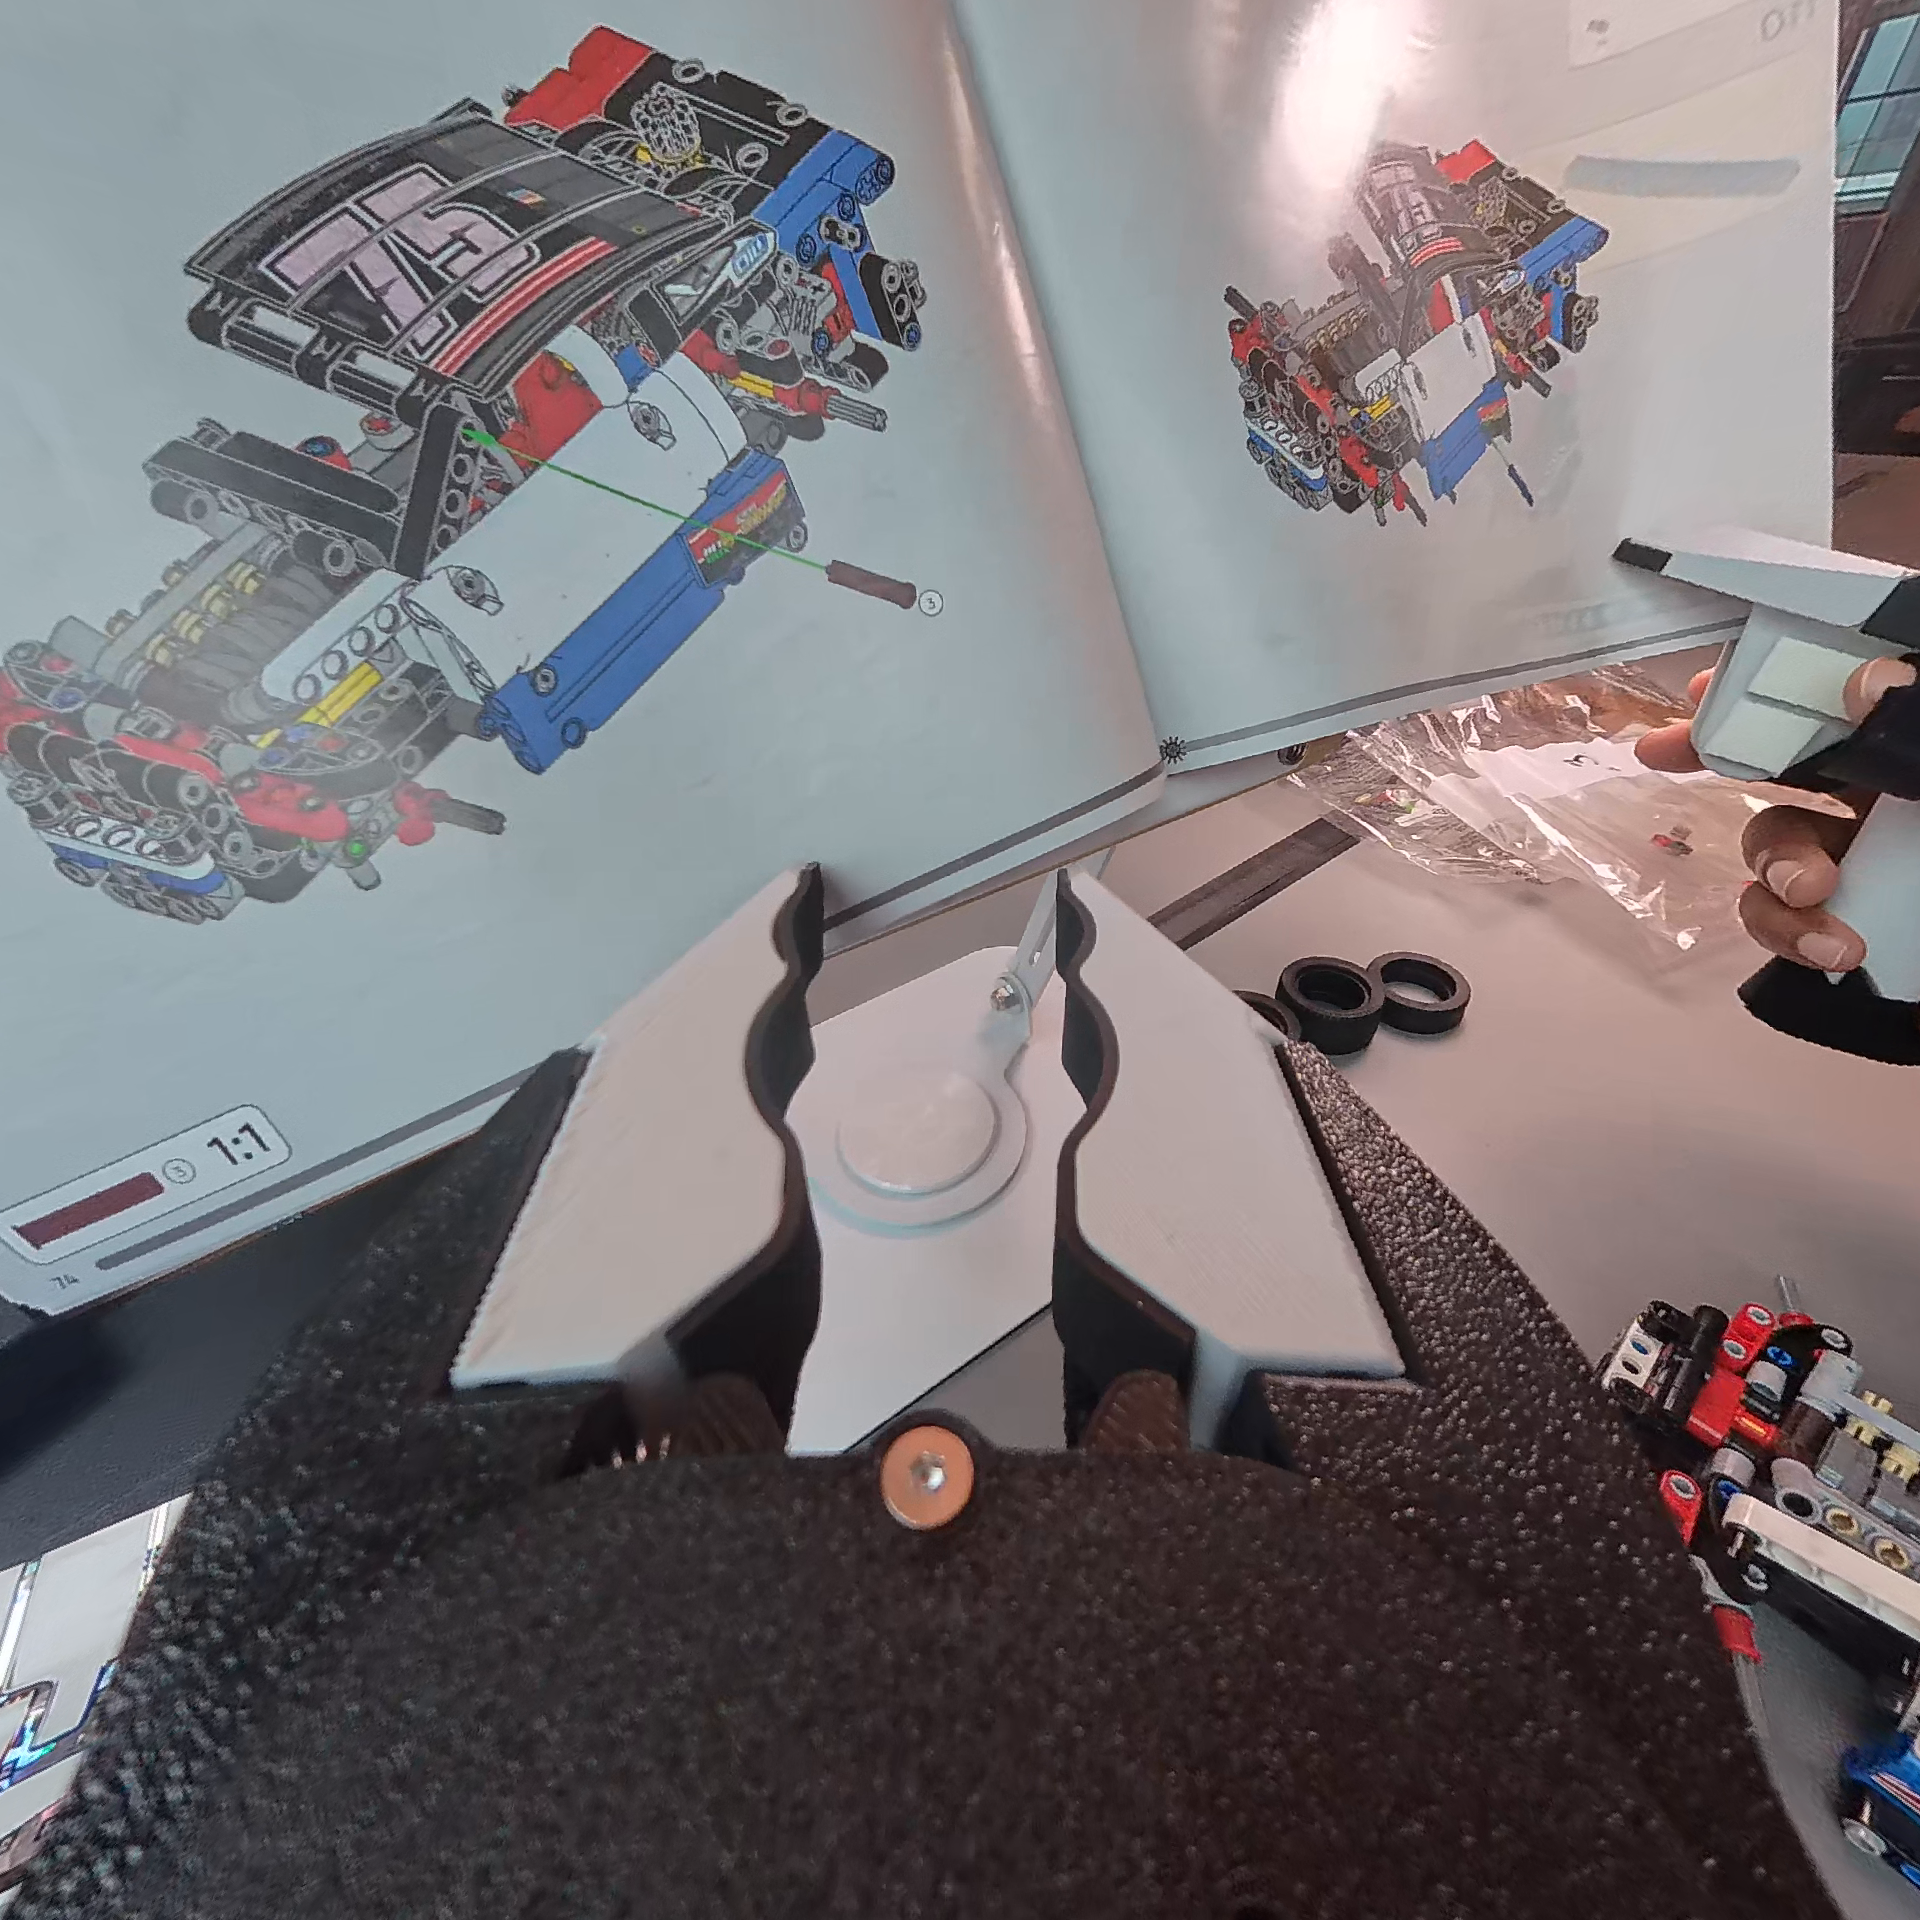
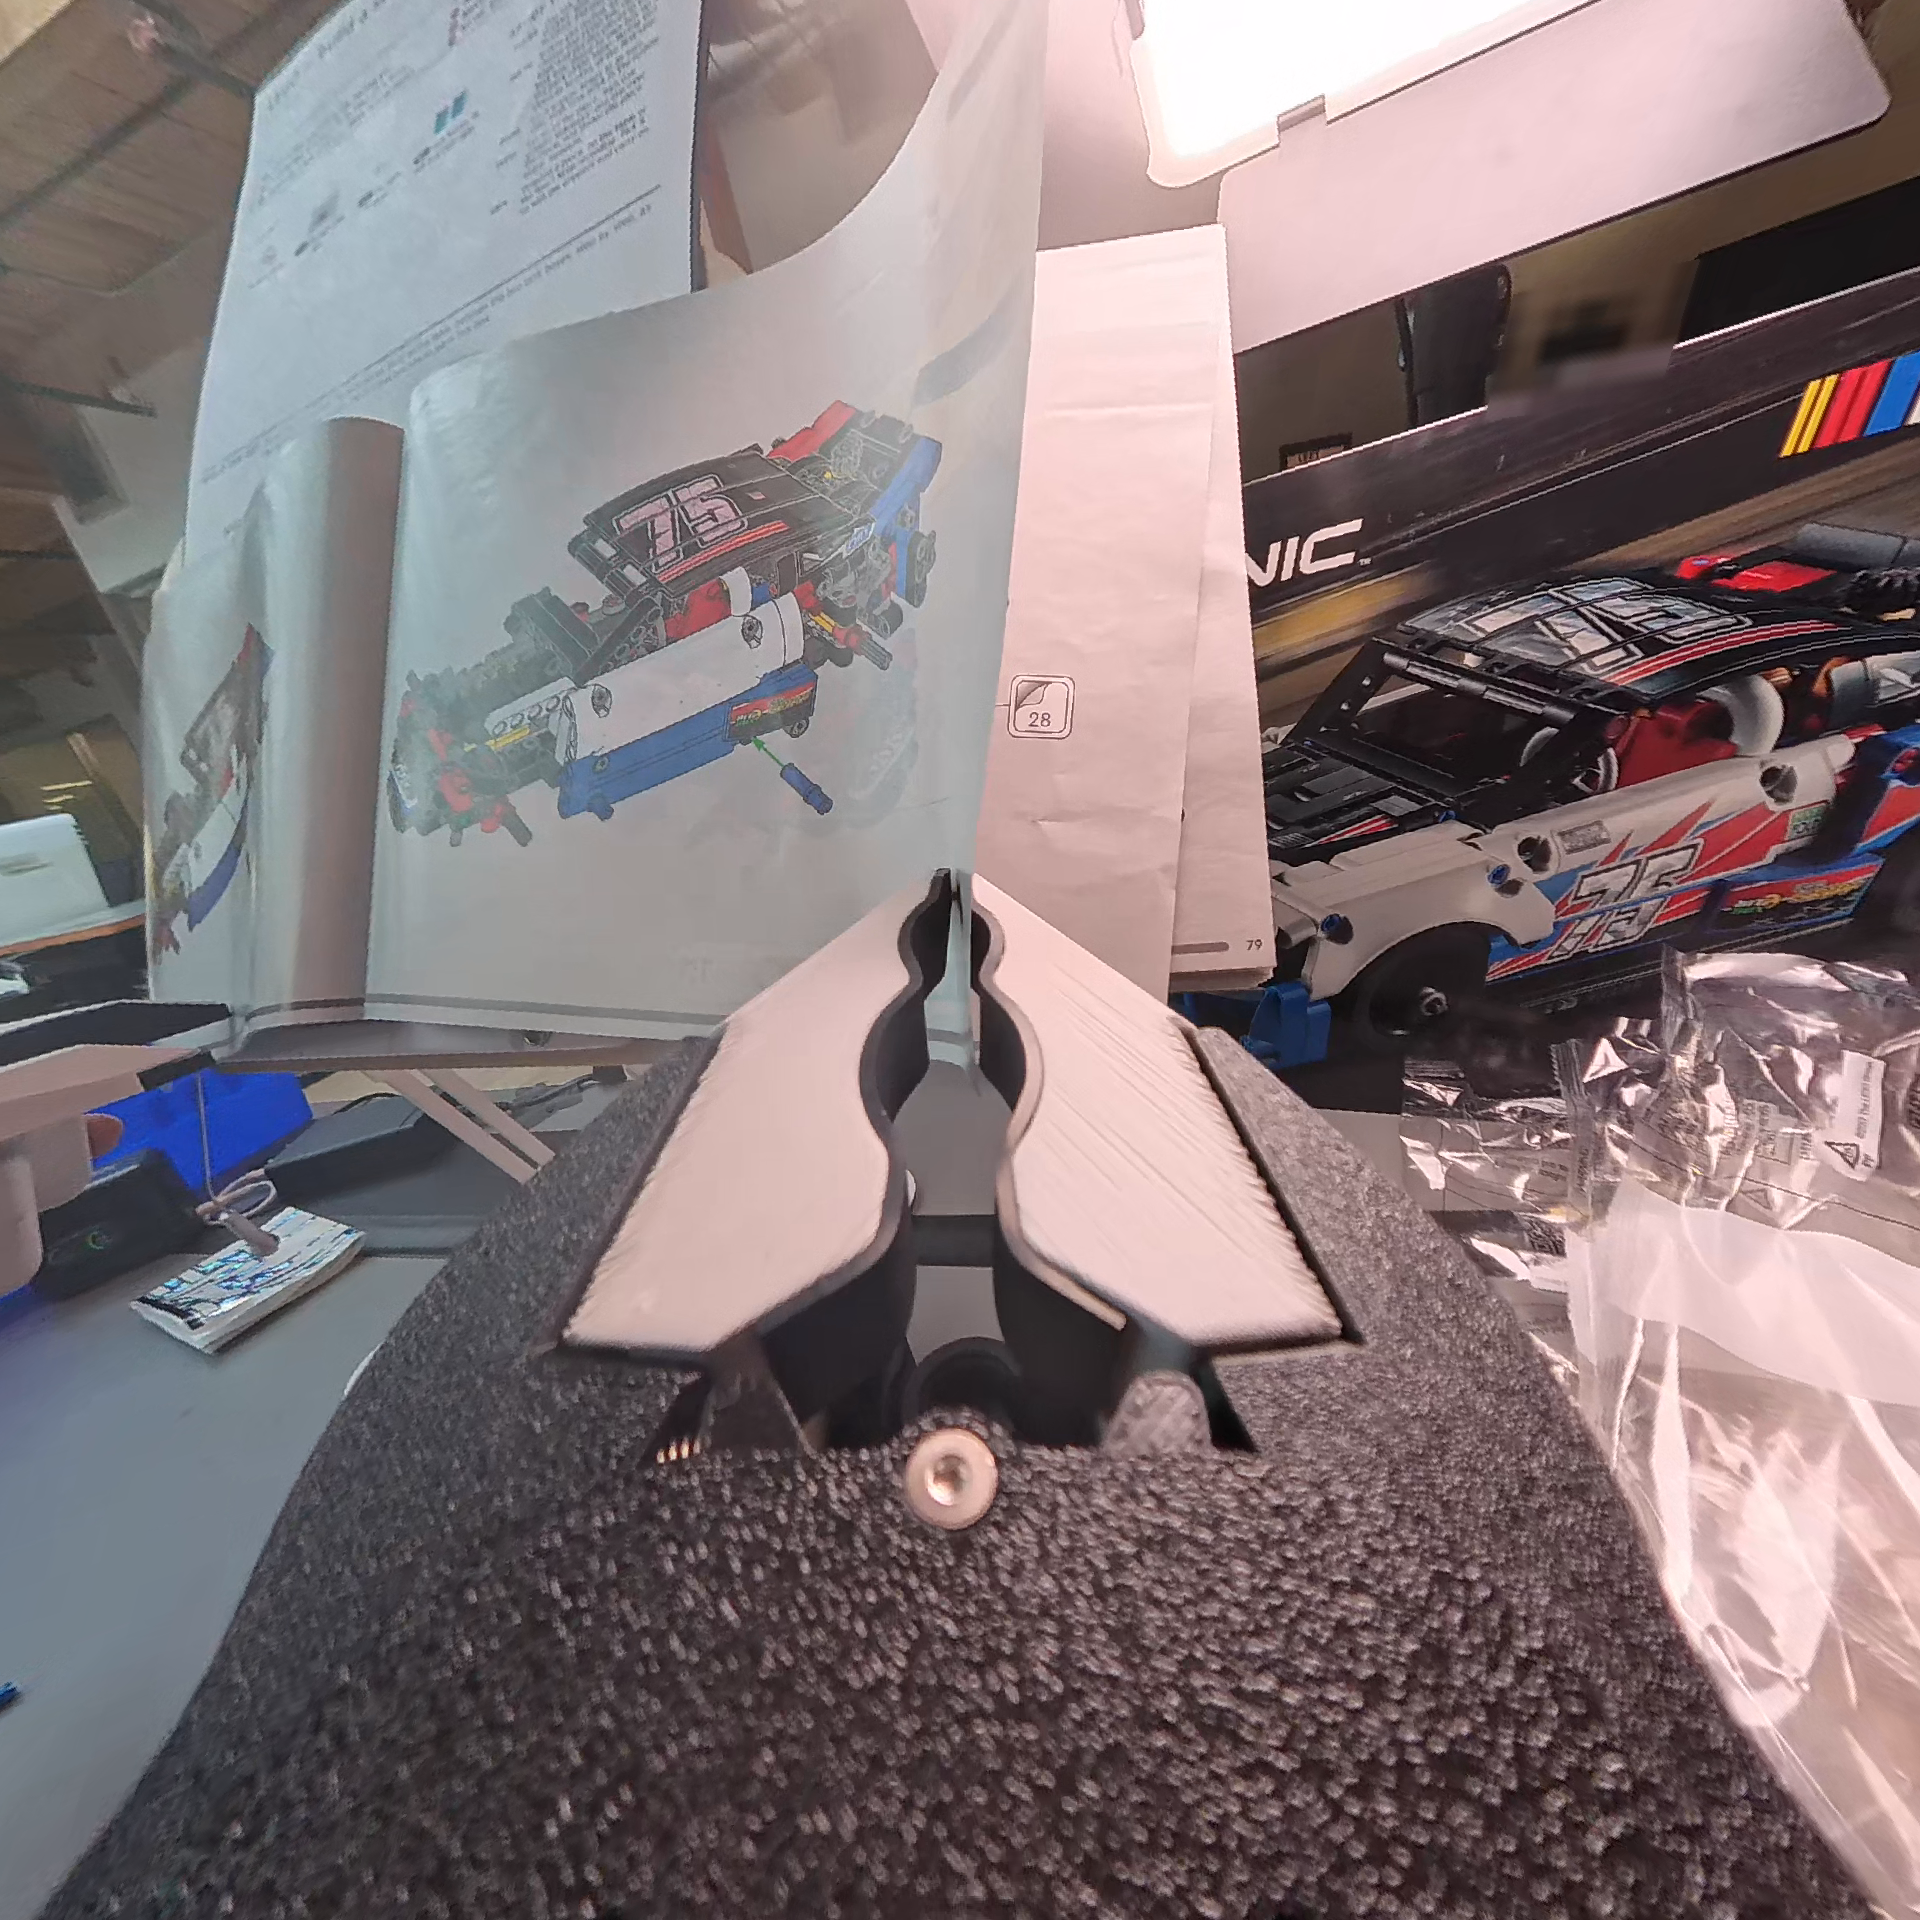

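An open instruction booklet with toy car drawings stands on a white stand. My left gripper is open and empty, its fingertips just below the booklet's lower edge, above the stand's base. My right gripper is shut on the edge of a booklet page, which curls up from the spine towards me. In the left wrist view the right gripper pinches the right page's lower corner, with a person's hand on its handle.
Black toy tyres lie on the grey table right of the stand. A partly built toy car sits at lower right. Crumpled clear plastic bags lie right of the booklet, before the toy car box. A small sticker sheet lies left. Across from one pair of fingers to the other is roughly 25 cm.
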`<state>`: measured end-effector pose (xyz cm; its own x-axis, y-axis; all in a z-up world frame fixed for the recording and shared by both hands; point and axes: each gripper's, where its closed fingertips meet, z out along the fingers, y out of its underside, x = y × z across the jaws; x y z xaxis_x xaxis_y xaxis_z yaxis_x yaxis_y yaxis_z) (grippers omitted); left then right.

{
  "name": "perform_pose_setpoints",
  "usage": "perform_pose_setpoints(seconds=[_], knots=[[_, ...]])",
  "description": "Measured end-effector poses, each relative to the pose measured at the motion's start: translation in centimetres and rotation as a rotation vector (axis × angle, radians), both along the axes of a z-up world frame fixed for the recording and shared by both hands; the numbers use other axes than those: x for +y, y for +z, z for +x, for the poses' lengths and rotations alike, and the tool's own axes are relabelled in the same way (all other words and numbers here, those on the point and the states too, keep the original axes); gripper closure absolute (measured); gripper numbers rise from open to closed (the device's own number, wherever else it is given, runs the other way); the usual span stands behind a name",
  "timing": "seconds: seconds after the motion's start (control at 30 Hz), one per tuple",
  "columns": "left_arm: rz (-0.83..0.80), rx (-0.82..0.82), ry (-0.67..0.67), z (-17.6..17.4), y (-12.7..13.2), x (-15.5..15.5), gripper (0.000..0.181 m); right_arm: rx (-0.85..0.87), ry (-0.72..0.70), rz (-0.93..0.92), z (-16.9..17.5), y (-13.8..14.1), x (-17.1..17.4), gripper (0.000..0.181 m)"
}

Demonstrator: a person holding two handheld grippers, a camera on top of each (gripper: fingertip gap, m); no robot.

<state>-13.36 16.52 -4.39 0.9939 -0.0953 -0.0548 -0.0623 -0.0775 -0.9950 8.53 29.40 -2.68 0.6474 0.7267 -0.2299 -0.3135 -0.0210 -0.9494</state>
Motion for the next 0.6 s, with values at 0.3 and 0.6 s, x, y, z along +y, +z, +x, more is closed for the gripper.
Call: perform_pose_setpoints(seconds=[0.3, 0.6], knots=[[0.015, 0.0, 0.02, -0.49, 0.17, -0.08, 0.137, -0.008, -0.006, 0.0, 0.01, -0.22, 0.02, 0.18], [0.018, -0.003, 0.025, -0.69, 0.15, -0.05, 0.137, -0.009, -0.007, -0.004, 0.05, -0.43, 0.08, 0.18]])
